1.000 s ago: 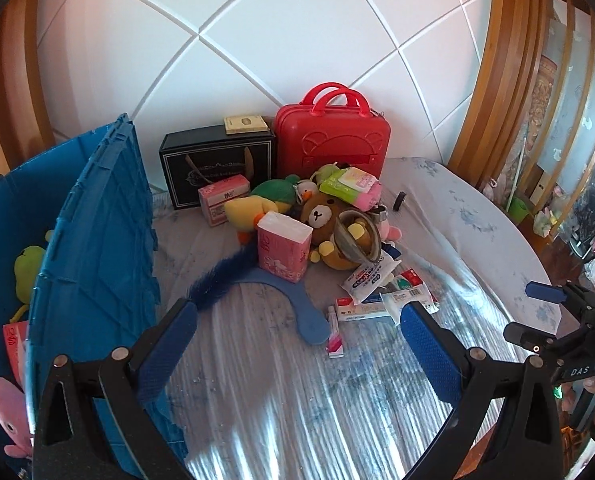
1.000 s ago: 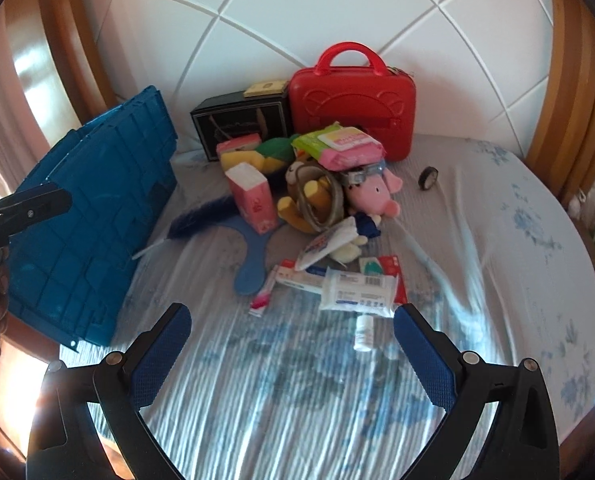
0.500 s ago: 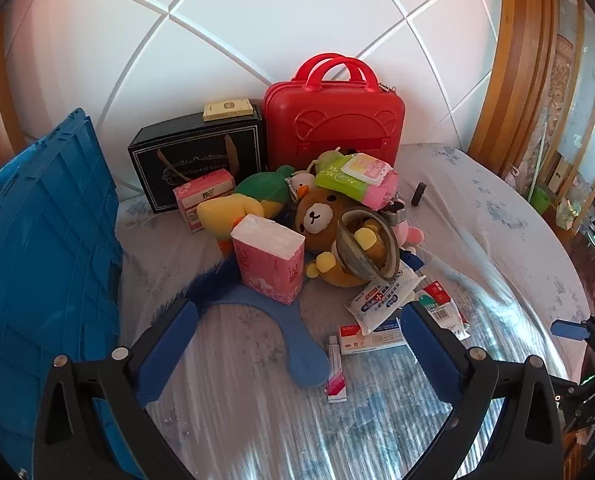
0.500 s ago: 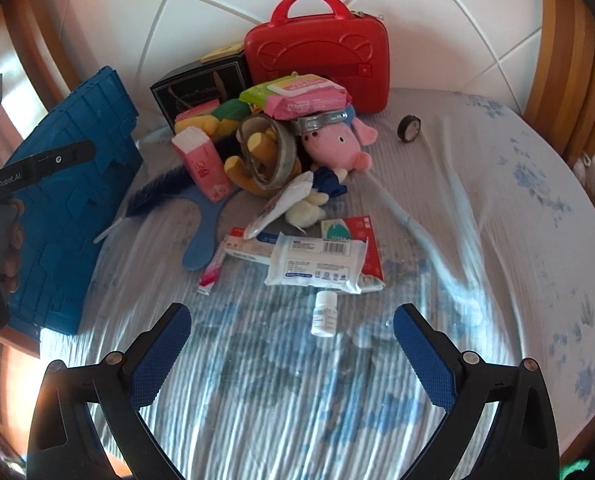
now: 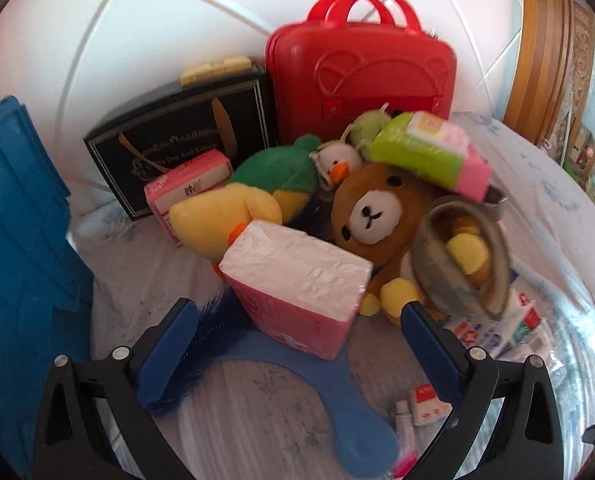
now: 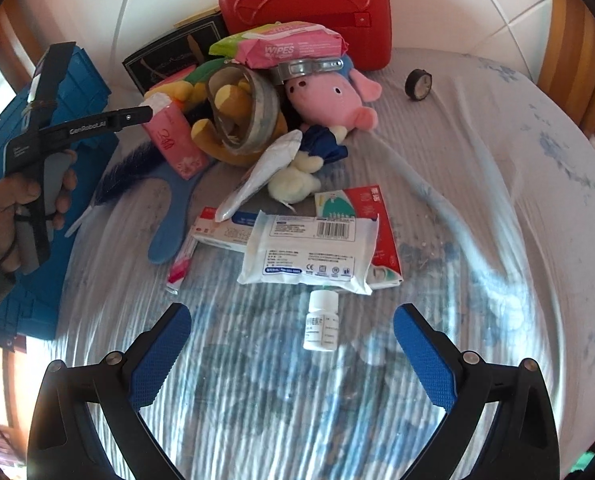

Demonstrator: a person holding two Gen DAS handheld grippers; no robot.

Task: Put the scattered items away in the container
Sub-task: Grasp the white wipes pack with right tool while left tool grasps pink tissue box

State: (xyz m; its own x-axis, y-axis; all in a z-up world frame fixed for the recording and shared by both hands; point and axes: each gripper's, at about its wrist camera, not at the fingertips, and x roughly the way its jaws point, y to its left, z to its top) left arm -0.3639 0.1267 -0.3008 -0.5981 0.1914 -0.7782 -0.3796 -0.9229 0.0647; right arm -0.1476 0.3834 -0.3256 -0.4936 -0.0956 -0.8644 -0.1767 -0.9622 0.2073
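Observation:
My left gripper (image 5: 297, 344) is open, its blue pads either side of a pink tissue pack (image 5: 297, 288) without touching it. Behind the pack lie a brown bear plush (image 5: 377, 216), a yellow duck plush (image 5: 217, 220) and a green-pink wipes pack (image 5: 429, 148). The blue crate (image 5: 21, 248) stands at the left. My right gripper (image 6: 293, 354) is open just in front of a small white pill bottle (image 6: 321, 326). Past the bottle lies a white wipes packet (image 6: 309, 252), then a pink pig plush (image 6: 329, 96). A hand holds the left gripper's handle (image 6: 33, 184) in the right wrist view.
A red case (image 5: 361, 68) and a black gift box (image 5: 185, 124) stand against the white padded headboard. A blue brush (image 5: 297, 380) lies under the tissue pack. A tape roll (image 6: 253, 112), toothpaste boxes (image 6: 217, 236) and a small black roll (image 6: 419, 84) lie on the bedsheet.
Both grippers have moved forward and down toward the pile. The left one has closed in on the pink tissue pack; the right one has neared the white pill bottle. Both stay open.

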